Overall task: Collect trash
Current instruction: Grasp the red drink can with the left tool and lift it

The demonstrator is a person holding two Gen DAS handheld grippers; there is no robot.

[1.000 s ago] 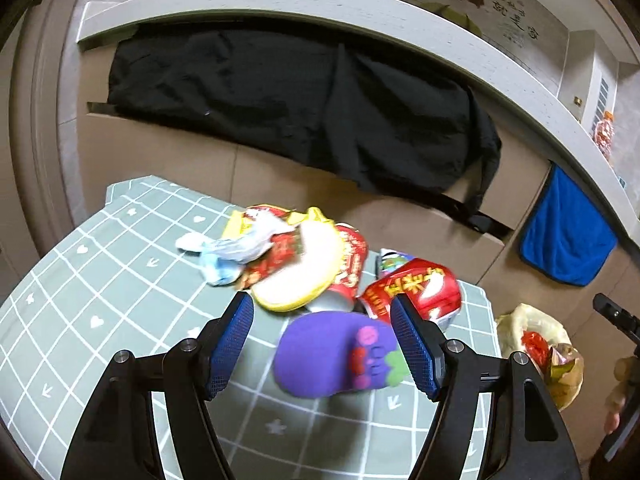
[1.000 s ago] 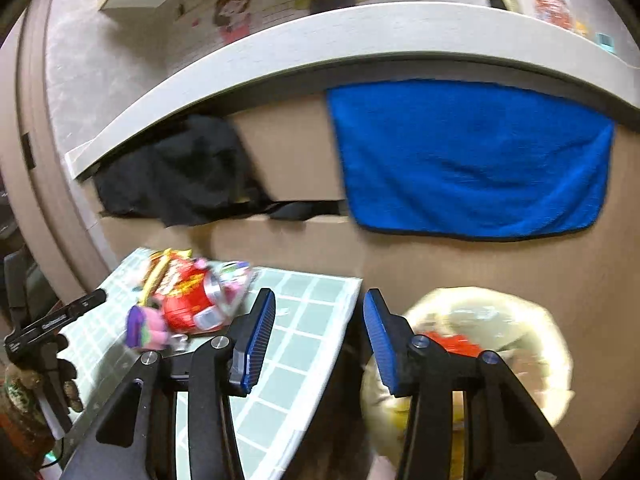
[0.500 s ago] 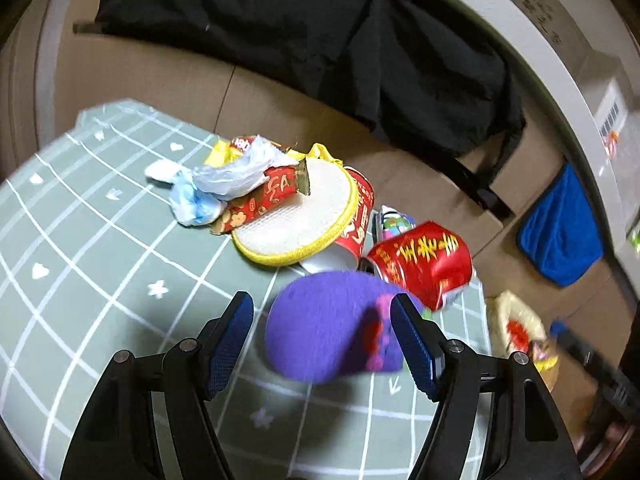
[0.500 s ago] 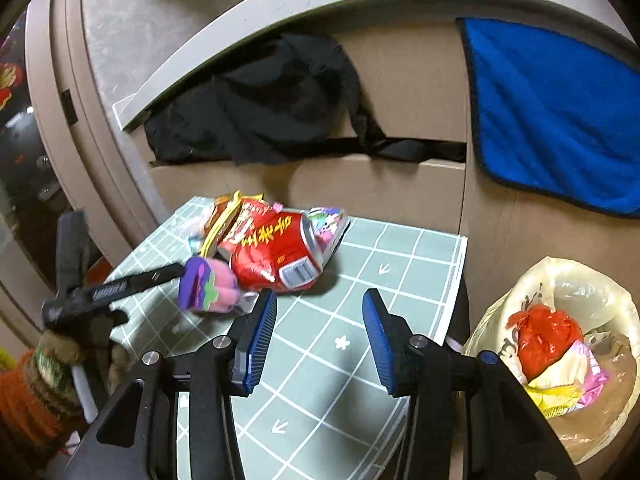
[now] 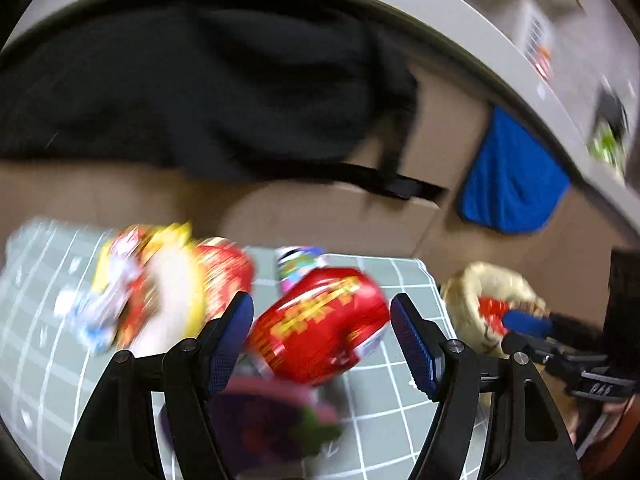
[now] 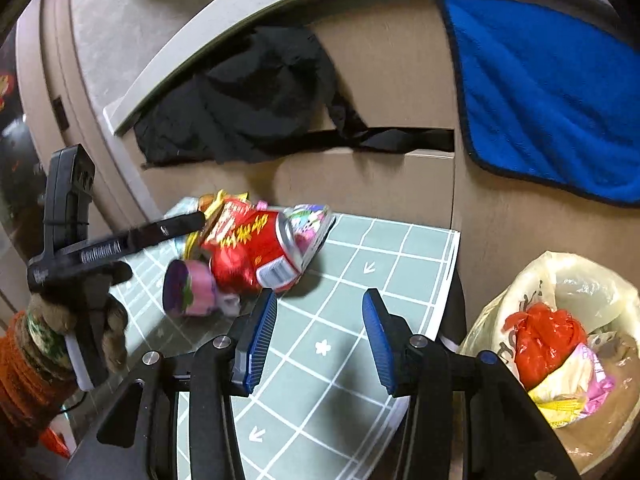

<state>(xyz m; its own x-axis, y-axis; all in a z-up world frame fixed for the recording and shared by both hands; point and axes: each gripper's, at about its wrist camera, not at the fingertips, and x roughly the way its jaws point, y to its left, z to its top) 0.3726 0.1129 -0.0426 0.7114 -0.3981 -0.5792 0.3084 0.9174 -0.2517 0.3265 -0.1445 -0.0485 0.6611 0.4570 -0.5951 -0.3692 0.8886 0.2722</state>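
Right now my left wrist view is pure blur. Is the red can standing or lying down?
Observer: Lying on its side. The right wrist view shows the red can dented, with its silver top facing the mat's right edge.
Operator: And the purple smear below it?
Observer: A purple and pink item, right beside the can.
Operator: Is the right gripper free?
Observer: Yes, the right gripper is open and empty over the green mat.

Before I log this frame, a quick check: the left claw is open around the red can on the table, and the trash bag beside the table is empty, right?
Not quite. The trash bag is not empty: the right wrist view shows a red plastic wad and other wrappers inside it. The rest holds: the left claw is open around the red can on the table.
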